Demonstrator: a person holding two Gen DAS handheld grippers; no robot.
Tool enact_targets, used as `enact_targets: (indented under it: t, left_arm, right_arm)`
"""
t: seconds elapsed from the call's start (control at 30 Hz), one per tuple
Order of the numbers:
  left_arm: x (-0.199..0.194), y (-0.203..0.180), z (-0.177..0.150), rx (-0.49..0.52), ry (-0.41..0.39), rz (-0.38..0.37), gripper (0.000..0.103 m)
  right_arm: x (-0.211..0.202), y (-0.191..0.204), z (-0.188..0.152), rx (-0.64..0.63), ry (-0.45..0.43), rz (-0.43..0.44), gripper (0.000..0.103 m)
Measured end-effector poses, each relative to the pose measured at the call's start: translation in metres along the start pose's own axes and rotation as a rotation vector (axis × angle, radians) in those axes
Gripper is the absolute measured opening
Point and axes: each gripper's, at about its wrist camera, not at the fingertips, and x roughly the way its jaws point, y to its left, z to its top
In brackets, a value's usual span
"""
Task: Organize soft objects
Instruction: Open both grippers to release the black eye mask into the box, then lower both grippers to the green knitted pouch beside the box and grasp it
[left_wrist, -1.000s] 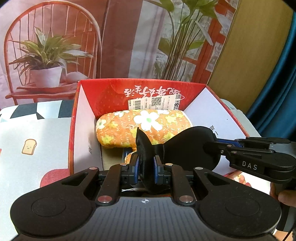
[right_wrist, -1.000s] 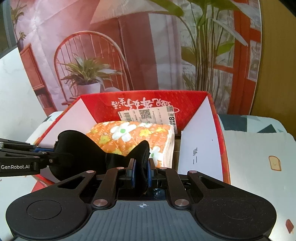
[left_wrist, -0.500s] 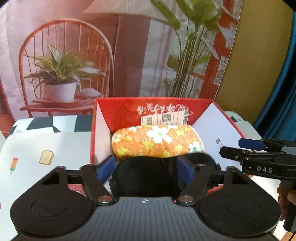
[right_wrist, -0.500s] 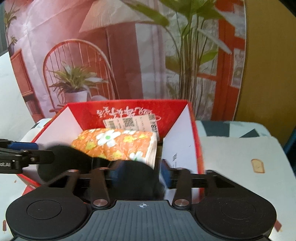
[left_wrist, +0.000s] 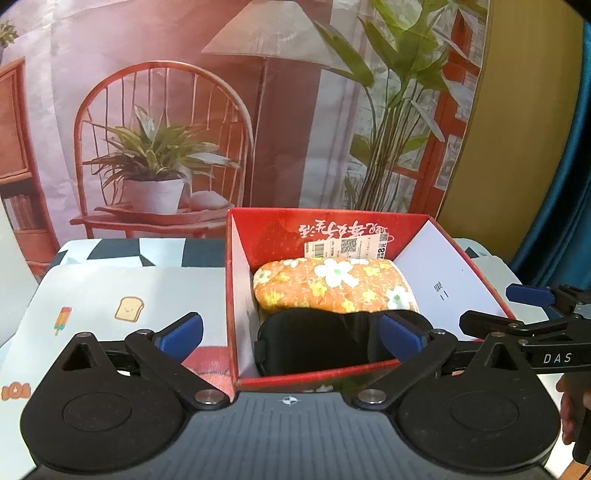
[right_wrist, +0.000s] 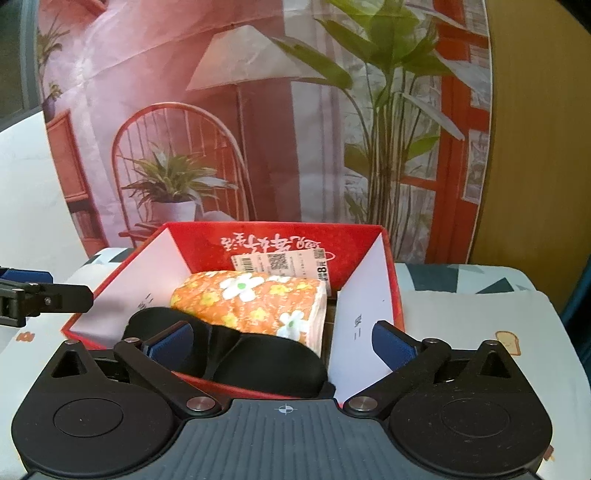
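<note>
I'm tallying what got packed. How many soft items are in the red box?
2. The black eye mask lies at the near end; the orange floral cloth bundle sits behind it. Anything underneath would be hidden.

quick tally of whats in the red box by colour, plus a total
Black: 1, the eye mask at the near end of the red box.
Orange floral: 1, the folded cloth behind the mask.
White: 1, the barcode label on the far wall.
Total: 3
</note>
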Motion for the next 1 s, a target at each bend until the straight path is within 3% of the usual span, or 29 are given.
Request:
enact_targets:
  t: [0.37,0.6,0.8,1.0]
  left_arm:
    - [-0.034,0.005,-0.035,-0.008,-0.025,-0.022,0.103]
    - [-0.035,0.011,-0.061,-0.039,0.001,-0.041,0.102]
    - [-0.022,0.013,-0.081,-0.057,0.052,-0.057,0.091]
    - [-0.008,0.021,-0.098,-0.117,0.092,-0.082,0.07]
  right_arm:
    - [-0.029,0.016,-0.024,-0.014,-0.037,0.046,0.102]
    - [-0.036,0.032,-0.045,-0.057,-0.034,0.087,0.101]
    - [-0.027,0.047,-0.068,-0.074,0.026,0.135,0.089]
    - [-0.007,0.057,-0.093,-0.068,0.097,0.154,0.077]
